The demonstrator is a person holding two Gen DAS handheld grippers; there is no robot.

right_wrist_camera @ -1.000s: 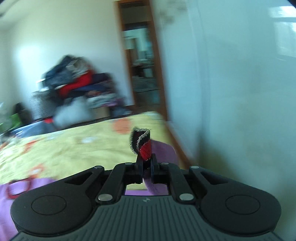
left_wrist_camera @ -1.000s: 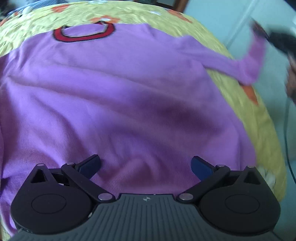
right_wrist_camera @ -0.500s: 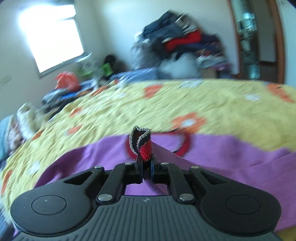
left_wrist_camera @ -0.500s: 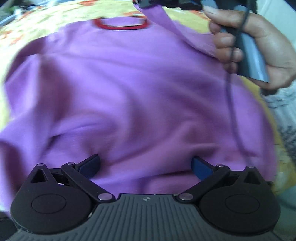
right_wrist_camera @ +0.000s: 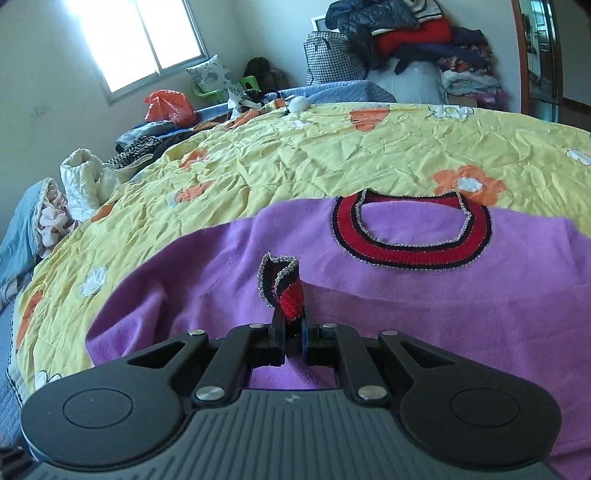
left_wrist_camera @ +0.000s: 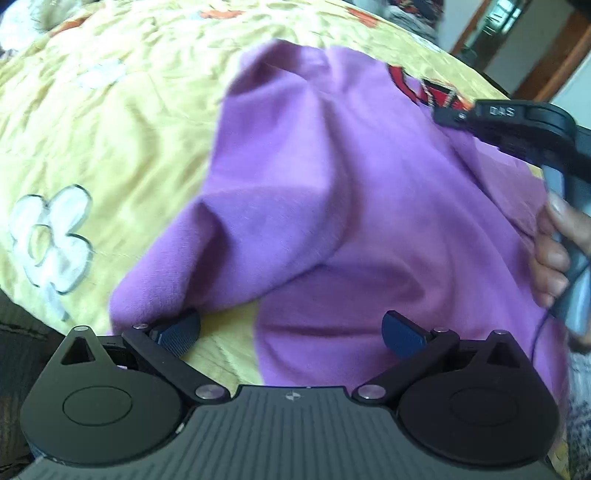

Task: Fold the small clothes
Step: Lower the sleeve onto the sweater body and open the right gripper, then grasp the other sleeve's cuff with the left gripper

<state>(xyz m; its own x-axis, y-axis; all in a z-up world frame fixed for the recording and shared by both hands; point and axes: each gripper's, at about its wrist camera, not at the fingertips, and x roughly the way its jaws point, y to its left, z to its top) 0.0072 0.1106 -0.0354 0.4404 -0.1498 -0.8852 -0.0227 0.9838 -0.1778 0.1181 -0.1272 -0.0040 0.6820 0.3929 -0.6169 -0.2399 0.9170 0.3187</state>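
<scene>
Pinching the red-trimmed sleeve cuff tight in the right gripper, jaws clamped on it, just above the purple sweater, whose collar lies ahead and rightward. Hovering with the left gripper spread apart and empty at the hem, nearer the loose opposite sleeve. Lying flat across a yellow flowered bed, with piled clothes by the far wall.

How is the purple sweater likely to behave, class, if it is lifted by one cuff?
Probably floppy: the purple sweater drapes in soft folds over the yellow quilt. Its cuff, pinched in the right tongs, crumples rather than holding shape. The knit looks fuzzy, so it likely drags rather than slides.
</scene>
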